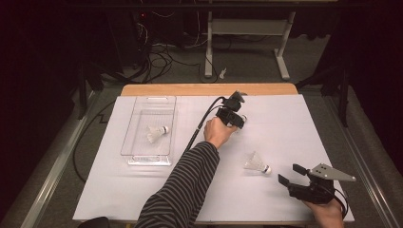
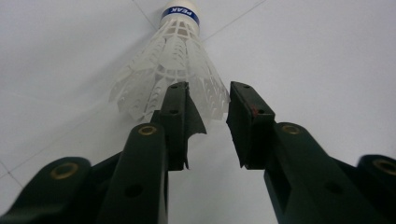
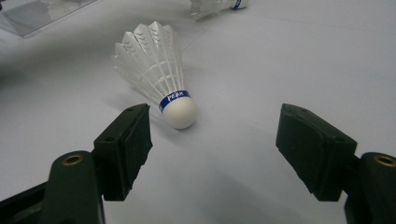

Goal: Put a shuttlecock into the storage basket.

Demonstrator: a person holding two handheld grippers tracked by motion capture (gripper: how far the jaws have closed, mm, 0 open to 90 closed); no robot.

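Between the left gripper's (image 2: 208,109) two black jaws, near the far middle of the white table cover (image 1: 304,123), lies a white plastic-skirted shuttlecock with a blue band (image 2: 175,65). Its long axis runs straight away from the gripper, cork far, open skirt toward the pads; one pad overlaps the skirt's rim, but I cannot tell whether they press it yet. A second white feathered shuttlecock (image 3: 156,67) lies on its side just ahead of the right gripper (image 3: 215,140), cork toward it, jaws spread wide and empty. A third (image 1: 157,133) rests inside the clear plastic tray (image 1: 142,159) well to the left.
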